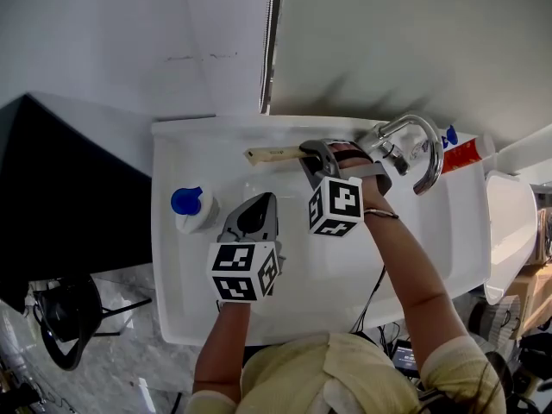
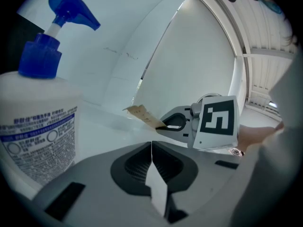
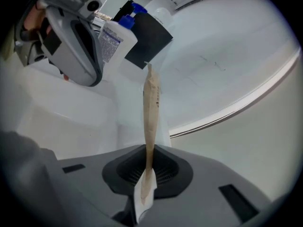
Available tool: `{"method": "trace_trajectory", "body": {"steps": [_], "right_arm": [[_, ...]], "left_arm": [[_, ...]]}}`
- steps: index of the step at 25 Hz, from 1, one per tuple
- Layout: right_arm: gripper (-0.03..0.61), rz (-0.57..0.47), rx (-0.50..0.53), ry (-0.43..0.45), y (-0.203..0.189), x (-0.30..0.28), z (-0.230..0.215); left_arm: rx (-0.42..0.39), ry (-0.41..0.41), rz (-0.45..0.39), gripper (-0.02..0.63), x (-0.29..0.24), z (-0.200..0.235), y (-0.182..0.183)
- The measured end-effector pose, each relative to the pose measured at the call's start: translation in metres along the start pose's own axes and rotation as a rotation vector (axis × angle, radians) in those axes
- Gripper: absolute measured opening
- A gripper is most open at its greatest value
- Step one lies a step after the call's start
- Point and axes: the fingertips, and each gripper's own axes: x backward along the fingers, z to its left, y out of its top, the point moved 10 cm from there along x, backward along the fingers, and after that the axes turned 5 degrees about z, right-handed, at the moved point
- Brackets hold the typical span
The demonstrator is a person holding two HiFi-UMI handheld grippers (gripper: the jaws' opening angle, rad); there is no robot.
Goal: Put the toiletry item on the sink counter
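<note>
Right gripper view shows the right gripper (image 3: 148,167) with its jaws closed tight on one end of a long, thin tan packet (image 3: 151,108). The packet sticks straight out from the jaws. From the head view, it is over the back edge of the white sink counter (image 1: 448,231), close to the wall, and just left of the shiny tap (image 1: 412,149). I cannot tell if it touches the counter. The left gripper (image 1: 259,201) is over the sink, near the right one, and its jaws are pressed together with nothing in them. A white bottle with a blue pump top (image 1: 191,209) stands on the counter just left of it. A red and white tube (image 1: 461,153) lies behind the tap
</note>
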Motion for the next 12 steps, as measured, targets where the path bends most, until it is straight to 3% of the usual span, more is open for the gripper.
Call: {"method": "trace_trajectory", "body": {"steps": [5,12], "right_arm": [[0.043,0.081,0.076,0.026,-0.002,-0.012,0.001],[0.044,0.098,0.059,0.068,-0.002,-0.022,-0.004]], "left_arm": [[0.000,-0.001,0.013,0.040,-0.001,0.003,-0.001],[0.005,-0.005,0.017,0.040,-0.003,0.007,-0.002]]}}
